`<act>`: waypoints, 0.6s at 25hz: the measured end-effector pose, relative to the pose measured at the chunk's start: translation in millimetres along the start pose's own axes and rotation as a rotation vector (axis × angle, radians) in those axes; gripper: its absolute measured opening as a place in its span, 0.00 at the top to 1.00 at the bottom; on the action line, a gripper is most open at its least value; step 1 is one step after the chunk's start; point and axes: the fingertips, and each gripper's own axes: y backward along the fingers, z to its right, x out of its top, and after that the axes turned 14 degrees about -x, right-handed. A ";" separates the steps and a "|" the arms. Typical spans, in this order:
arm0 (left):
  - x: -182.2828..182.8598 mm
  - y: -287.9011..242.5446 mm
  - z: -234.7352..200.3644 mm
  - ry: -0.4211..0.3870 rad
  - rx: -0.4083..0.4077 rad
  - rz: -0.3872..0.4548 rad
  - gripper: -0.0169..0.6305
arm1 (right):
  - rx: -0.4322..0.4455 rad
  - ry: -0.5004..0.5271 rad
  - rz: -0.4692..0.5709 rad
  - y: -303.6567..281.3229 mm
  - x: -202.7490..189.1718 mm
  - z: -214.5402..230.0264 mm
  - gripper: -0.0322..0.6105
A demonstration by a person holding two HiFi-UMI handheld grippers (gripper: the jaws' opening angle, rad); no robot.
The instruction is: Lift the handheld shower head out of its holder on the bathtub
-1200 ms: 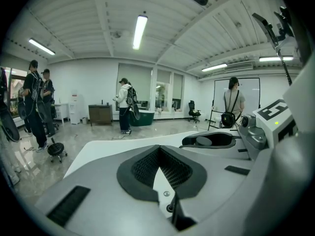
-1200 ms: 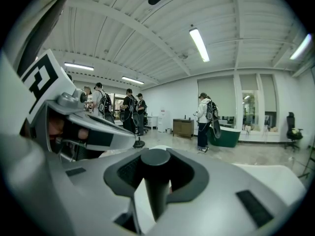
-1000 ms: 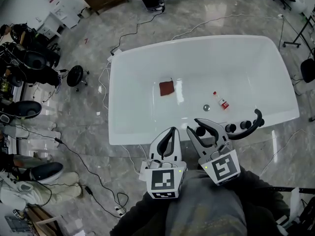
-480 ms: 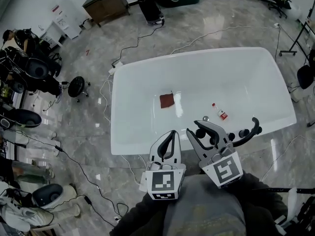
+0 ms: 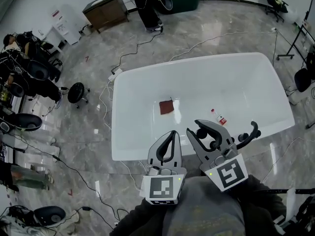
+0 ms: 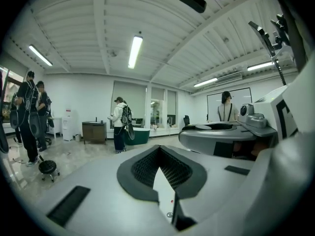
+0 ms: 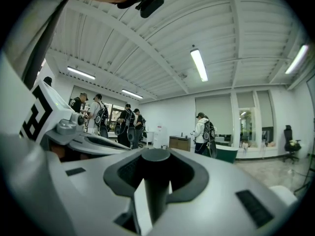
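Observation:
The white bathtub (image 5: 119,132) fills the middle of the head view. My right gripper (image 5: 204,130) hangs over its near rim, shut on the black handheld shower head (image 5: 202,132). In the right gripper view the shower head's round black handle (image 7: 155,181) stands upright between the two dark pads (image 7: 189,173), and the gripper (image 7: 156,167) points level into the room. My left gripper (image 5: 171,133) is just left of it above the same rim, jaws meeting at the tips with nothing in them. The left gripper view shows its pads (image 6: 142,167) closing to a point.
A black curved faucet spout (image 5: 252,131) and knobs (image 5: 241,138) sit on the rim right of my right gripper. Inside the tub lie a brown cloth (image 5: 166,107) and a small bottle (image 5: 220,118). Cables (image 5: 106,95), a black stool (image 5: 77,92) and several people surround the tub.
Both grippers have risen, the right one carrying the shower head. In the head view the tub has slid downward and looks a little smaller.

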 end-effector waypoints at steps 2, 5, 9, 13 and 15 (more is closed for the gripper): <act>12.6 4.1 3.4 0.008 -0.005 0.028 0.97 | -0.005 -0.009 0.019 3.6 13.2 0.9 0.77; 25.1 10.6 3.2 0.008 -0.010 0.057 0.97 | -0.012 -0.021 0.048 7.2 34.0 -1.3 0.77; 31.6 17.6 1.1 0.010 -0.015 0.062 0.97 | -0.013 -0.026 0.089 14.0 61.3 -5.8 0.77; 28.6 17.2 -2.9 0.022 -0.020 0.042 0.97 | -0.012 -0.011 0.111 13.9 72.3 -6.9 0.77; 28.9 16.5 -3.5 0.027 -0.021 0.037 0.97 | -0.013 -0.011 0.104 13.0 71.4 -6.8 0.77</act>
